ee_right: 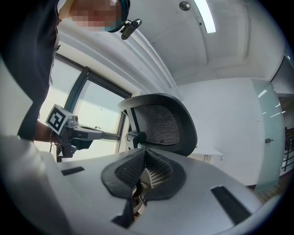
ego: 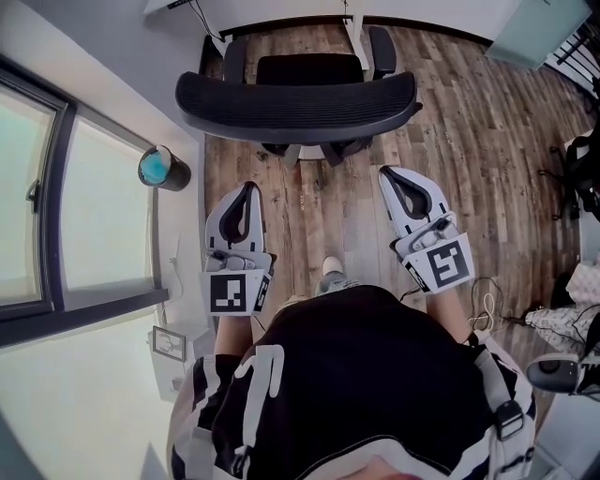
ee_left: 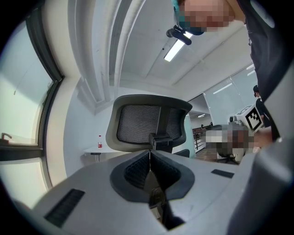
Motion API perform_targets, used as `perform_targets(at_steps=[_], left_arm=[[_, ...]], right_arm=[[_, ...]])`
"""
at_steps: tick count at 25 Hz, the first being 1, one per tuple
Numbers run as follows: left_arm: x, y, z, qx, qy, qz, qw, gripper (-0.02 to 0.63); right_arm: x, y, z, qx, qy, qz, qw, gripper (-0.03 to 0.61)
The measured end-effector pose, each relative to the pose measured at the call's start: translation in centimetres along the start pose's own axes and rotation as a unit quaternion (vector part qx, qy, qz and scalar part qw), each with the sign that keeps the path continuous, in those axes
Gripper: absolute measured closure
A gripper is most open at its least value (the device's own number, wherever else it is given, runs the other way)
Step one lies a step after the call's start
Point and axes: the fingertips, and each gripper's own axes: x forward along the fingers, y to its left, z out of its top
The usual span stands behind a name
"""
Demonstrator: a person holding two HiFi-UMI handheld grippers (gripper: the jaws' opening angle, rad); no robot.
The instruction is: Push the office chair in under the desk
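Note:
A black mesh-back office chair (ego: 296, 97) stands on the wood floor, its backrest toward me and its seat part way under the white desk (ego: 281, 11) at the far wall. My left gripper (ego: 247, 190) is shut and empty, a short way behind the backrest's left half. My right gripper (ego: 394, 176) is also shut and empty, just behind the right half. Neither touches the chair. In the left gripper view the chair's backrest (ee_left: 148, 124) fills the middle beyond the shut left gripper (ee_left: 149, 152). In the right gripper view the backrest (ee_right: 161, 124) sits right ahead of the shut right gripper (ee_right: 144, 150).
A window wall (ego: 56, 206) runs along the left with a teal-topped cylinder (ego: 159, 169) on its sill. Another black chair (ego: 581, 178) and cables lie at the right edge. A red-capped bottle (ee_left: 99, 142) stands on the desk.

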Motion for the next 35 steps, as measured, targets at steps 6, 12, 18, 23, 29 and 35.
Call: perform_targets(at_steps=[6,12,18,23,29,35], left_arm=[[1.2,1.6,-0.6,-0.007,0.01,-0.005,0.9999,0.604],[1.8,2.5,-0.9,-0.001,0.021,-0.023,0.9995,0.604],[2.8,2.5,-1.6,0.025,0.039,-0.053,0.9975,0.603],[4.1,3.3,-2.6,0.049,0.066,-0.067,0.9944,0.573],[5.9,4.3,-3.5,0.112,0.079,-0.085,0.9869,0.428],[7.8,5.5,-5.1,0.165,0.108,-0.101,0.9752,0.373]], right_arm=[[1.9,-0.4,-0.3,-0.013,0.011,-0.002,1.0,0.568],[2.8,0.0,-0.5,-0.029,0.027,-0.013,0.999,0.566],[3.0,-0.4,-1.5,-0.046,0.041,-0.01,0.998,0.565],[3.7,-0.8,-3.3,-0.073,0.088,0.013,0.993,0.496],[5.0,-2.3,-4.7,-0.14,0.13,0.023,0.981,0.378],[6.3,-4.9,-6.8,-0.19,0.183,0.023,0.964,0.32]])
